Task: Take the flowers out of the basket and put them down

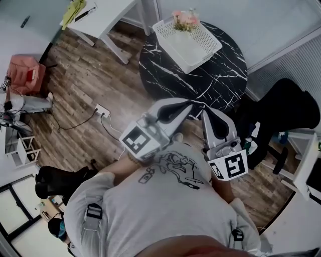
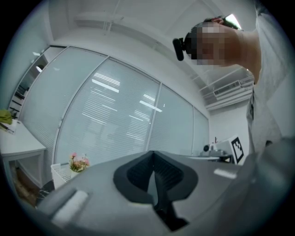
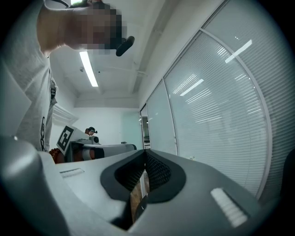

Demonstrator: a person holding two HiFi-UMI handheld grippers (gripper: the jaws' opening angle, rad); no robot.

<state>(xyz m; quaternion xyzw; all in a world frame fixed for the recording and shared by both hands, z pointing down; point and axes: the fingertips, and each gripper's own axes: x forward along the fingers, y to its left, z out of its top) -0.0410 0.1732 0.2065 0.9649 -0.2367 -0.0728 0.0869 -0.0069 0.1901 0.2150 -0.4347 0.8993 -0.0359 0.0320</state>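
Pink flowers stand at the far end of a white slotted basket on a round black marble table. Both grippers are held near the person's chest, short of the table's near edge and well away from the basket. The left gripper is shut with nothing in it, and so is the right gripper. The left gripper view shows its jaws pressed together, with the flowers and basket small at lower left. Nothing is between the closed jaws in the right gripper view.
A white desk stands at the upper left. A black chair is right of the table. A power strip with cables lies on the wooden floor. A red bag is at far left. Glass walls with blinds are behind.
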